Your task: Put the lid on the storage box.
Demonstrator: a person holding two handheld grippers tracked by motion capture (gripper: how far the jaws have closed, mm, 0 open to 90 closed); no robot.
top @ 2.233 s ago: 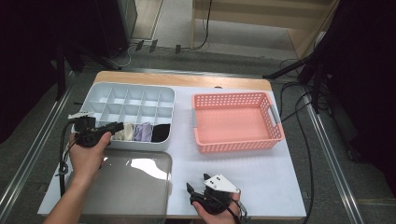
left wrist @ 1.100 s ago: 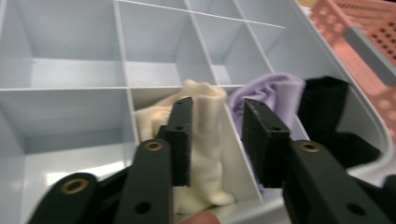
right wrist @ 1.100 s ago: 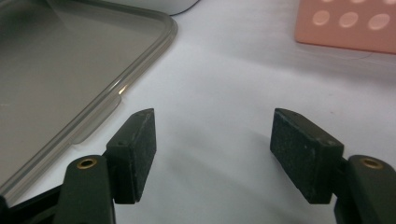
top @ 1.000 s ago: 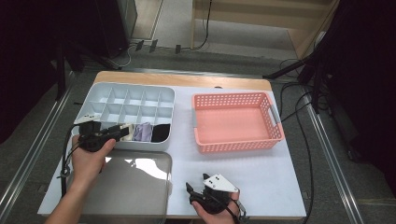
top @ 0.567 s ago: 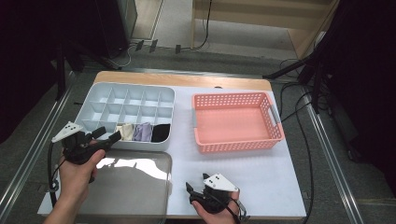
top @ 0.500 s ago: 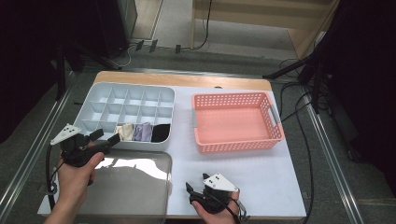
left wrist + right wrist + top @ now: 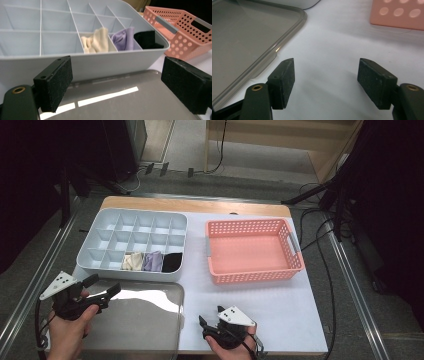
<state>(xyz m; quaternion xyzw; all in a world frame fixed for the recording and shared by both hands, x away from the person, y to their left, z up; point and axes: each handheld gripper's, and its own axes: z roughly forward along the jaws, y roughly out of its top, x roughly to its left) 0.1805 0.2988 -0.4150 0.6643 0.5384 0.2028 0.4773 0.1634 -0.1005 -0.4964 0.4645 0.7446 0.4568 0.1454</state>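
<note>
A pale grey divided tray (image 7: 100,251) stands at the table's left. Its front row holds a cream cloth (image 7: 132,261), a purple cloth (image 7: 153,261) and a black cloth (image 7: 173,262), each in its own compartment. My left gripper (image 7: 104,286) hovers in front of the tray, over the near-left corner of a translucent grey lid (image 7: 135,320). Its jaws have just been opening and stand open with nothing between them (image 7: 117,75). The right gripper (image 7: 210,316) rests low at the table's front edge, open and empty (image 7: 328,75).
A pink perforated basket (image 7: 252,251) with nothing in it sits right of the tray. The lid (image 7: 244,37) lies flat left of the right gripper. White table surface (image 7: 280,305) stretches between the lid, the basket and the front edge. Cables run on the floor around the table.
The left gripper has drawn back from the tray's front row toward the near-left, down over the lid, and its jaws have spread. The cream cloth stays in its compartment. The right gripper has kept still.
</note>
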